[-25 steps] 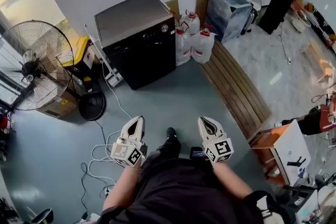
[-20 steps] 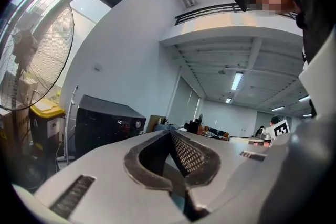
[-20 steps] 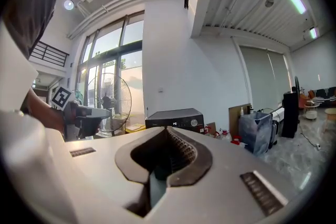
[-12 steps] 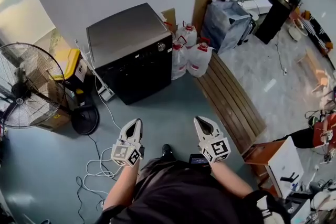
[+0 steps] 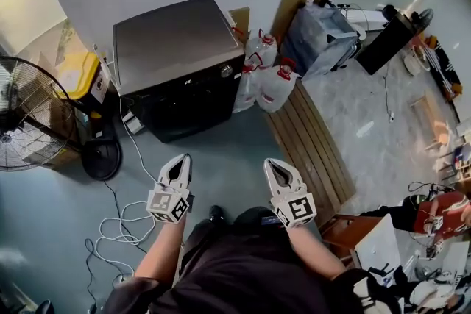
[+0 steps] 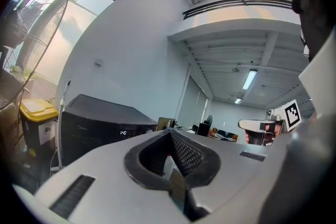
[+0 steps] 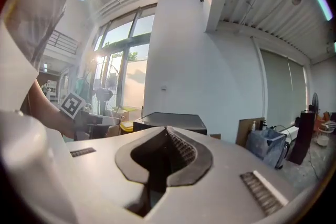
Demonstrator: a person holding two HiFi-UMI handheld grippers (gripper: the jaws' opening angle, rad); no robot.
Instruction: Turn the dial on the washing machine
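Washing machine (image 5: 176,48) stands on the floor against the white wall in the head view, its dial (image 5: 227,71) on the front panel at the end nearest the water jugs (image 5: 276,84). The left tool (image 5: 176,167) and right tool (image 5: 278,171) hang well apart from it.

Left gripper view: jaws together, empty, the washing machine ahead.

Right gripper view: jaws together, empty, the washing machine beyond them.
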